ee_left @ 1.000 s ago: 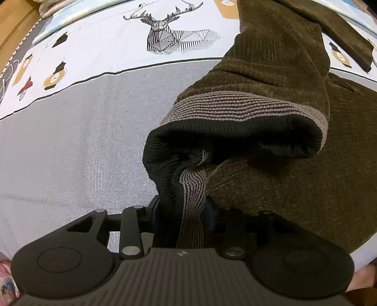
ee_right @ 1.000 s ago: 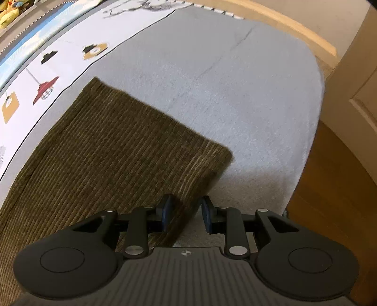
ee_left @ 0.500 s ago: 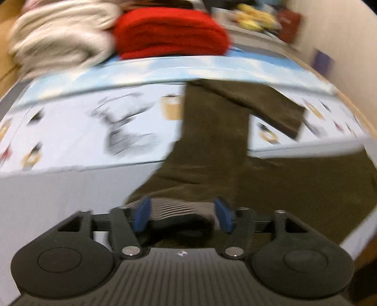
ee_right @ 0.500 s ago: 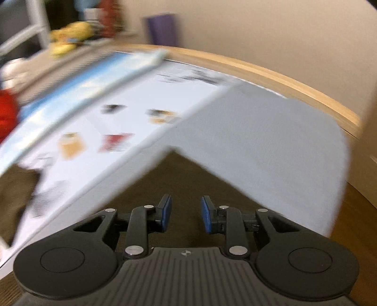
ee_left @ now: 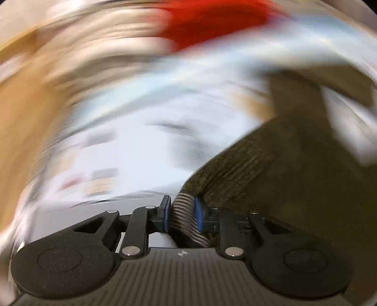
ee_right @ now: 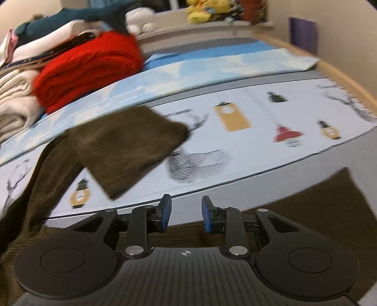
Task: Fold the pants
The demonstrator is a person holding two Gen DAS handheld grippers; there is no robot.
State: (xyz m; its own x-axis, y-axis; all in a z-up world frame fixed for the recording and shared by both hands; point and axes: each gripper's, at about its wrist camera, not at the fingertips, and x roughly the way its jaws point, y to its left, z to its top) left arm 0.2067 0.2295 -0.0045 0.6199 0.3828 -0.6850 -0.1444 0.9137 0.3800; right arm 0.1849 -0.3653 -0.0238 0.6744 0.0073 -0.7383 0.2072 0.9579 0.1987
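Observation:
The brown corduroy pants (ee_left: 294,169) lie on a bed with a printed sheet (ee_right: 259,113). My left gripper (ee_left: 181,214) is shut on the striped waistband (ee_left: 182,211) of the pants; that view is heavily blurred. In the right wrist view a pant leg end (ee_right: 127,146) lies folded over toward the far side, and more brown cloth (ee_right: 306,211) lies under and to the right of my right gripper (ee_right: 185,215). The right gripper's jaws stand apart with nothing between them.
A red knit pile (ee_right: 89,68) and beige folded clothes (ee_right: 14,106) sit at the far left of the bed. Plush toys (ee_right: 207,9) stand on a shelf behind. A wooden bed frame (ee_right: 341,73) runs along the right edge.
The left gripper has closed on the striped waistband and is swinging fast. The right gripper has tilted up from the pant leg corner and now faces across the bed, still open.

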